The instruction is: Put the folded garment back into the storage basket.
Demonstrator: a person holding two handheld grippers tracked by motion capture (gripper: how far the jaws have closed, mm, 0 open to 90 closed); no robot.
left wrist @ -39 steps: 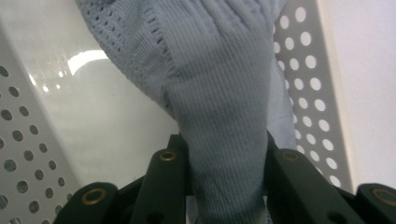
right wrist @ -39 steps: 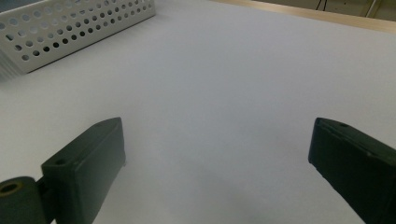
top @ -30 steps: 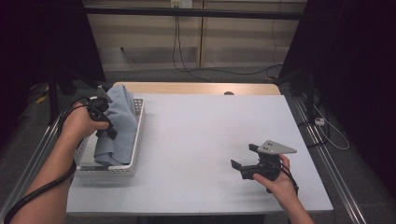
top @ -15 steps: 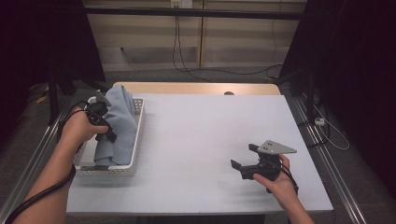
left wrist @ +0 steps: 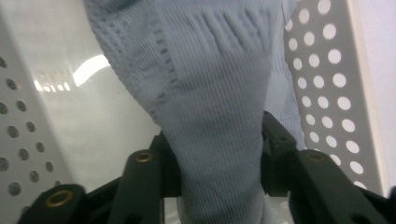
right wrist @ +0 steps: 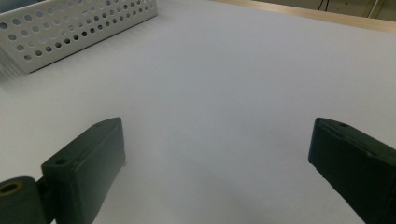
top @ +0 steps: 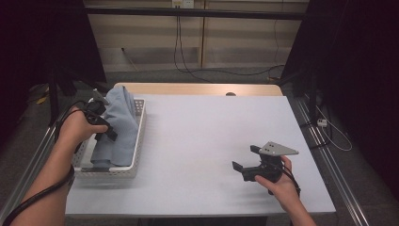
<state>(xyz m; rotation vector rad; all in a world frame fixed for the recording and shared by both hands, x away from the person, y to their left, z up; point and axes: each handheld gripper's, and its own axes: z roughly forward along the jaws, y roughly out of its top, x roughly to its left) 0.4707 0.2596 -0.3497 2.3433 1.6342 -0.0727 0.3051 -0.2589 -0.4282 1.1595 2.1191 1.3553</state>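
Overhead light is falling evenly on the white table (top: 197,141), which is reading bright against surroundings that are sinking into near-black at both sides; shadows under the hands are staying faint and soft. In the left gripper view, glare is blooming on the basket (left wrist: 88,70) floor, and the knit cloth (left wrist: 210,93) is blurring towards the top. In the right gripper view, the near jaws are softening; the basket (right wrist: 70,28) corner is smearing.
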